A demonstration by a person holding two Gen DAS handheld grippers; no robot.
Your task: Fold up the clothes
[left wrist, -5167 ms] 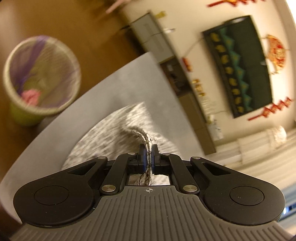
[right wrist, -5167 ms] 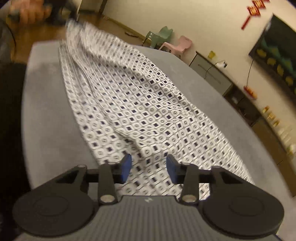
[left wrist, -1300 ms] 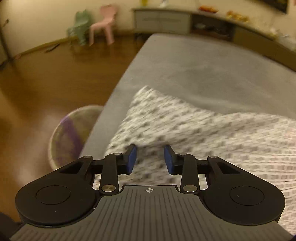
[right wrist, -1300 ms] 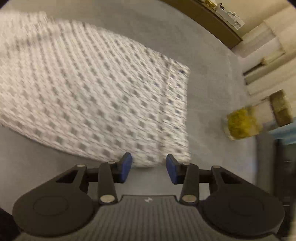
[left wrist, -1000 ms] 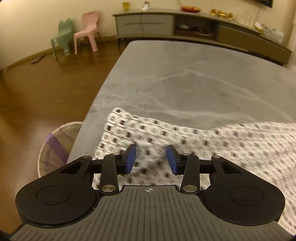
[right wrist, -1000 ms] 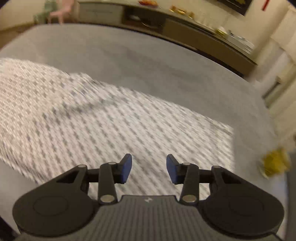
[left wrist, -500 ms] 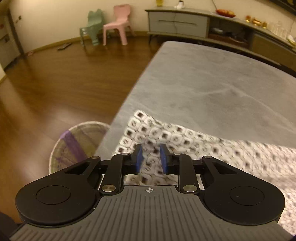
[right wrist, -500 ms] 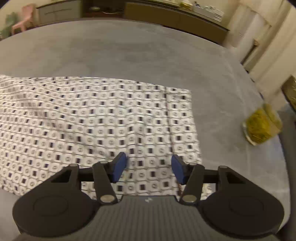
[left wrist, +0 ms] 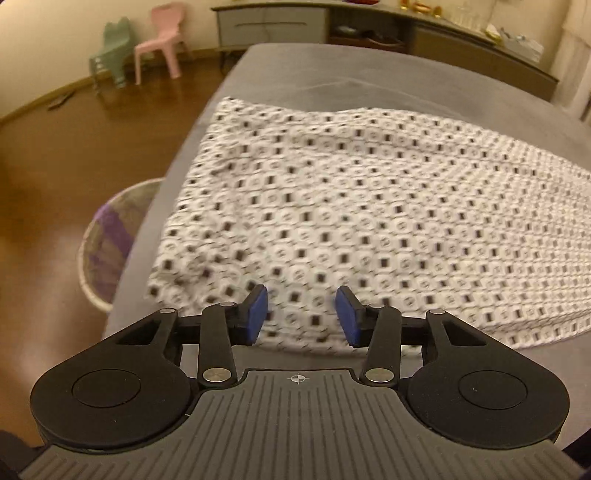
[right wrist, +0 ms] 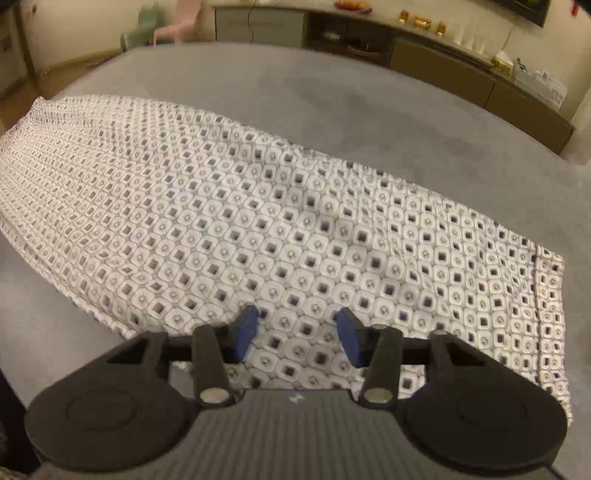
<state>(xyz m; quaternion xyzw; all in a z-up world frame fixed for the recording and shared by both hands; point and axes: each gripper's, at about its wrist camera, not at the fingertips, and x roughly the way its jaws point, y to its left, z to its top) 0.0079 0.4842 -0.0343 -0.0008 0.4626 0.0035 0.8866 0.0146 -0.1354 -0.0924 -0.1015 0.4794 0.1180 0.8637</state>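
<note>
A white cloth printed with small dark squares (left wrist: 362,206) lies spread flat as a long band on the grey table (left wrist: 332,70). My left gripper (left wrist: 301,317) hovers over the cloth's near edge close to its left end; its jaws are opening and nothing is pinched between the blue pads. In the right wrist view the same cloth (right wrist: 266,229) stretches from far left to near right. Over its near edge, towards the right end, my right gripper (right wrist: 297,334) hangs with its jaws also opening and only flat cloth beneath them.
A woven wastebasket (left wrist: 110,240) stands on the wooden floor just off the table's left edge. Two small chairs (left wrist: 147,48) and a long low sideboard (left wrist: 424,33) line the far wall. Bare grey table (right wrist: 369,103) lies beyond the cloth.
The left gripper, half a second ago closed down on the cloth's left corner, has let go and shifted right along the near edge. The right gripper's jaws have widened over the cloth.
</note>
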